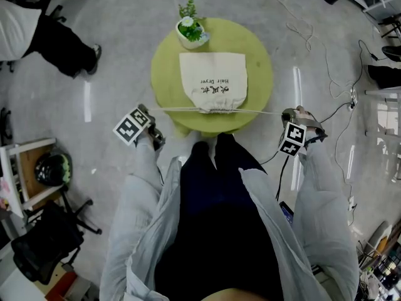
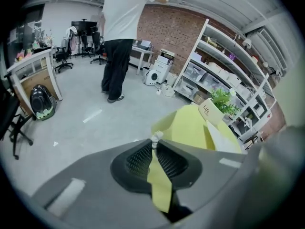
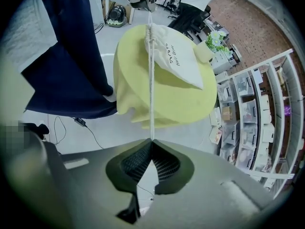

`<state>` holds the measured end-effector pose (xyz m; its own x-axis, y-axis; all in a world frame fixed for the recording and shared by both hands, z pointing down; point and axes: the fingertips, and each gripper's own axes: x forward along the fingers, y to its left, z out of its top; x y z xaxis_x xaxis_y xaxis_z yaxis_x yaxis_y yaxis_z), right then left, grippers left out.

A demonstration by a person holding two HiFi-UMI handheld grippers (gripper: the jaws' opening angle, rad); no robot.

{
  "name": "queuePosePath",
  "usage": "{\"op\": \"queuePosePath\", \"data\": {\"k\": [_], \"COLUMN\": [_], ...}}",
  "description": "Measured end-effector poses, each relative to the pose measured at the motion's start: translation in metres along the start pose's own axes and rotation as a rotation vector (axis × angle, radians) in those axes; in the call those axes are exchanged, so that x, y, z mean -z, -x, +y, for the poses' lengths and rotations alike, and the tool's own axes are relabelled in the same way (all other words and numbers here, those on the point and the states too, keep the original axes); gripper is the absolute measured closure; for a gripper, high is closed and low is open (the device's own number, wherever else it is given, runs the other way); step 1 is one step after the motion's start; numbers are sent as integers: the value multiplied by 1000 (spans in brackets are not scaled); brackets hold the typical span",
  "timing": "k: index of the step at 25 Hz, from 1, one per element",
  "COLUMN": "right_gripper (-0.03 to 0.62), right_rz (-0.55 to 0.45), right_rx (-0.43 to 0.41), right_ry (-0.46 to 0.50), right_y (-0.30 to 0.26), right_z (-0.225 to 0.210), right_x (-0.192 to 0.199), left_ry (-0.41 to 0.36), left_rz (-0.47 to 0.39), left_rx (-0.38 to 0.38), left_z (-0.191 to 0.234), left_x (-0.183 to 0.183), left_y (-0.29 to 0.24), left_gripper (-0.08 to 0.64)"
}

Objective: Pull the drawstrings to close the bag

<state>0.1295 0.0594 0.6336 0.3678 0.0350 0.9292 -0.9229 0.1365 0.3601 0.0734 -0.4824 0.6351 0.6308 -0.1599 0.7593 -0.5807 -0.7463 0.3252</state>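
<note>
On the round yellow-green table [image 1: 257, 68], the cream drawstring bag [image 1: 213, 80] lies flat with its printed side up. Its mouth points toward the person, right at the table's near edge. A small potted plant [image 1: 191, 33] stands at the far rim, just beyond the bag's bottom.

From the mouth, 2 drawstrings run out in 1 nearly straight, taut line, the left cord [image 1: 178, 110] to the left and the right cord [image 1: 263, 112] to the right. Both hang clear of the tabletop past its edge.

The left gripper [image 1: 149, 113] is clenched on its cord, and the left gripper view shows a small knotted end [image 2: 156, 136] poking out at the tips of the closed jaws. The right gripper [image 1: 289, 113] is likewise clamped on its cord, which runs from the jaw tips straight to the bag's mouth in the right gripper view.

The fabric at the mouth [image 1: 218, 108] looks puckered and narrow, so I judge the outward pull to be at or near its end. The next move probably calls for 1 short, even tug with both hands to finish the cinch. The bag may slide off the near edge if the pull is uneven.
</note>
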Motion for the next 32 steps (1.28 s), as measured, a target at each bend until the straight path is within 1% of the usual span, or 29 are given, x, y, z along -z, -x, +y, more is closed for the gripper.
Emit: {"op": "queuePosePath", "data": {"k": [2, 6, 8, 9, 10, 11, 13, 14, 15, 18, 19, 21, 24, 26, 29, 32], "right_gripper": [585, 584, 584, 584, 583, 583, 581, 581, 581, 580, 580, 580, 578, 578, 578, 578], "right_rz": [-1, 14, 38, 51, 57, 52, 15, -11, -40, -130, -160, -213, -285, -335, -416, -490], "right_rx": [1, -7, -13, -25, -45, -68, -103, -107, -101, -72, -69, -67, -62, -58, -67, -85], "right_ry": [2, 4, 1, -16, -53, -109, -235, -286, -324, -397, -413, -430, -425, -424, -458, -521], "right_y": [0, -3, -4, -3, -2, 1, 7, 11, 14, 26, 30, 37, 47, 53, 62, 65], "right_z": [-1, 0, 1, 2, 3, 1, -7, -14, -22, -44, -50, -58, -66, -71, -78, -86], "right_x": [0, 4, 8, 8, 7, 5, -4, -8, -13, -30, -38, -54, -79, -96, -119, -137], "left_ry": [11, -10, 20, 23, 2, -40, -131, -154, -159, -127, -124, -144, -214, -263, -324, -364], "left_rz": [8, 12, 11, 8, 4, -6, -32, -42, -49, -61, -62, -54, -29, -13, 10, 46], "left_rx": [-10, -6, 18, 32, 44, 51, 65, 80, 101, 183, 215, 286, 393, 452, 514, 554], "left_z": [4, 1, -4, -7, -11, -16, -26, -32, -39, -62, -71, -92, -126, -147, -176, -199], "left_x": [3, 4, 4, 3, 1, -2, -11, -14, -17, -25, -27, -30, -26, -23, -14, 0], "left_y": [-2, -3, -2, -1, 1, 3, 8, 10, 12, 15, 17, 20, 24, 29, 33, 31], "left_gripper": [505, 502, 503, 503, 505, 505, 505, 505, 505, 505, 505, 505, 505, 505, 505, 505]}}
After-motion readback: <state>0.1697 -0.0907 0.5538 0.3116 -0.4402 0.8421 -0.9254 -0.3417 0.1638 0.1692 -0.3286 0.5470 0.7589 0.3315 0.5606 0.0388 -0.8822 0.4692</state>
